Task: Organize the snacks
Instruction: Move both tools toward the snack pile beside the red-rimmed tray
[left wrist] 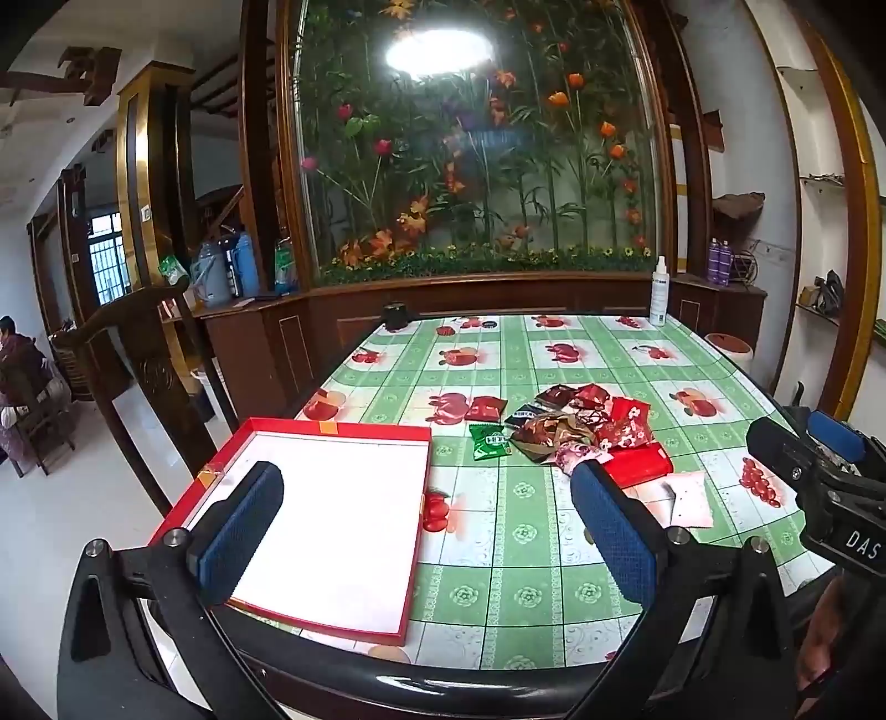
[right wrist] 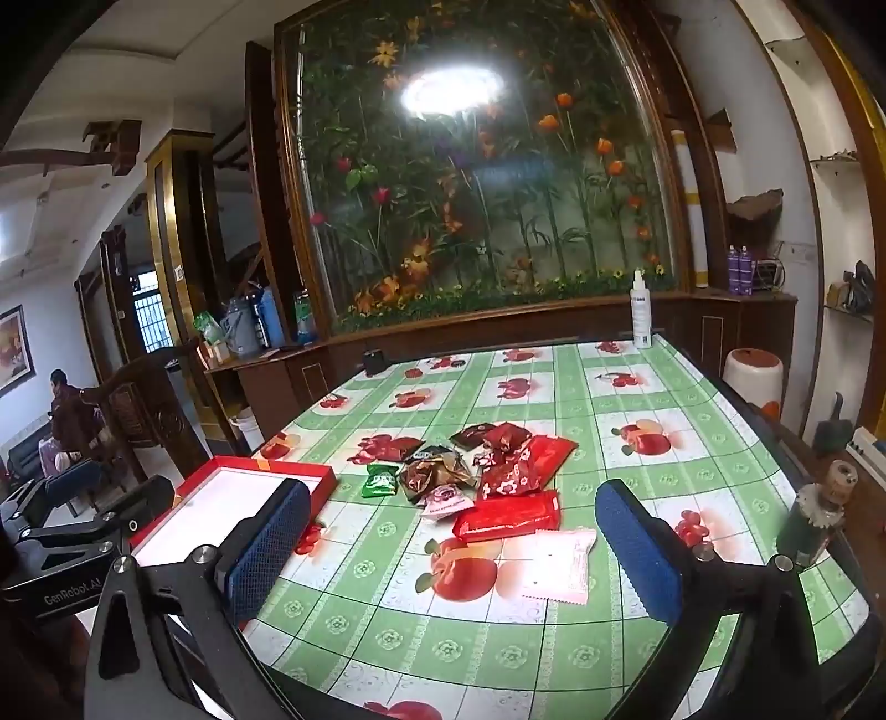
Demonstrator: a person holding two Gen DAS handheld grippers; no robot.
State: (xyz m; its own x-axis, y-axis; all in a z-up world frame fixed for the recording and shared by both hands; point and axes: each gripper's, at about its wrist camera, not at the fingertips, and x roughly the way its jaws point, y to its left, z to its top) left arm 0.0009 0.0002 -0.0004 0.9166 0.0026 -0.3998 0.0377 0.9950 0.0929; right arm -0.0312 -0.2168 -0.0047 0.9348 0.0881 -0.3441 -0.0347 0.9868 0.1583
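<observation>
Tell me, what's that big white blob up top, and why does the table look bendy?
Left wrist view: the blob is lamp glare on the glass panel. Right wrist view: same glare, washed out white. Both views: the fisheye lens curves the table edge and walls.

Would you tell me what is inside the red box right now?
The red box shows only its bare white floor; no snacks are inside. The left gripper covers its near left corner, so that part cannot be seen.
</observation>
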